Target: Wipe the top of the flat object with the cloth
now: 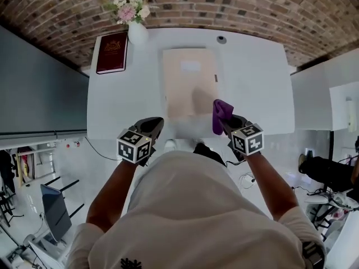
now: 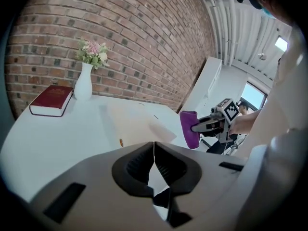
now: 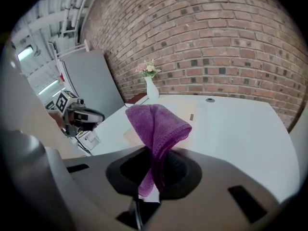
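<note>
While the cloth (image 1: 220, 115) hangs bunched and purple from the right gripper (image 3: 154, 174), the flat object (image 1: 189, 83) lies face up near the middle of the white table (image 1: 252, 83). It is a pale beige rectangular sheet or folder with its long sides running from 12 to 6 o'clock in the head view. A paler label sits near its far end and a small dark mark at its 3 o'clock edge. The cloth is at the object's 5 o'clock corner, and a soft shadow falls on the beige surface just to the cloth's 10 o'clock. Whether the fabric touches the surface cannot be told. In the right gripper view the jaws are clamped on the cloth, with a fold rising above them and a tail drooping down between them.

Off the object's 7 o'clock corner, the left gripper (image 2: 154, 153) is over the table's near edge. Its jaws are pressed together with nothing between them. Each gripper is held in one of the person's hands, and each carries a cube with square markers.

At the object's 10 o'clock a dark red book (image 1: 112, 52) lies flat by the table's far left corner. A white vase (image 1: 137, 33) of pink and white flowers (image 1: 130, 7) stands at 11 o'clock, just beside the book. A small round grey thing (image 1: 221, 39) sits on the table at 1 o'clock. Beyond the table's far edge, a brick wall (image 1: 224, 4) runs across.
</note>
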`<state>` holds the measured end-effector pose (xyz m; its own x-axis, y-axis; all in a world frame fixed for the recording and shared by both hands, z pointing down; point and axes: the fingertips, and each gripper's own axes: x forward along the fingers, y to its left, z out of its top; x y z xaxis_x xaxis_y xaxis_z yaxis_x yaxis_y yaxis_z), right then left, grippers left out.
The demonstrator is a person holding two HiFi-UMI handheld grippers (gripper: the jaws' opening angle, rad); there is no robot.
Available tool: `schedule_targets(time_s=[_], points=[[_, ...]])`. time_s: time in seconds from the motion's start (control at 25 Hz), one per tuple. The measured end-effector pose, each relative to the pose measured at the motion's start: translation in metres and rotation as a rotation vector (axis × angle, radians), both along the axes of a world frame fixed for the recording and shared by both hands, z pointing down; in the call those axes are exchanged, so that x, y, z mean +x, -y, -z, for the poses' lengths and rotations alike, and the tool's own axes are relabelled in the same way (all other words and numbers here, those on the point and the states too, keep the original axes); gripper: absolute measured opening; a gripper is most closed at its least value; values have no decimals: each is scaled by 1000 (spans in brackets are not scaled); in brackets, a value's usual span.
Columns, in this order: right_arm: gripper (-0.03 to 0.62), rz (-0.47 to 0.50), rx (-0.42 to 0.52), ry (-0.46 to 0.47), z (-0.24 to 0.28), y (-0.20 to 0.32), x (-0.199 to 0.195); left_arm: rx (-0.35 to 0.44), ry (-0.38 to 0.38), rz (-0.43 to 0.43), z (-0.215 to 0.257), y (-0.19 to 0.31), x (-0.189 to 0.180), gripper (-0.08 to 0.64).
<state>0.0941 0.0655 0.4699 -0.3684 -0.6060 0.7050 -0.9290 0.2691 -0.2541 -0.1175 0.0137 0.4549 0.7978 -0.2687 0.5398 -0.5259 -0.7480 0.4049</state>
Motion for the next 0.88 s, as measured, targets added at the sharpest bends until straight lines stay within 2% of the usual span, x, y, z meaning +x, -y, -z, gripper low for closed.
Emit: schedule_targets(time_s=[0.4,0.64,0.88], points=[[74,-76,20,-5,12,-52,-58,16,-56,-117,12,-26,-24,25],[74,-88,47,-22,27,-64,-71,30,-96,-136,30,-38,-28,25],[74,-62,75,-11,36,-65,-87,45,-94,-145,40,-41,-39,25]])
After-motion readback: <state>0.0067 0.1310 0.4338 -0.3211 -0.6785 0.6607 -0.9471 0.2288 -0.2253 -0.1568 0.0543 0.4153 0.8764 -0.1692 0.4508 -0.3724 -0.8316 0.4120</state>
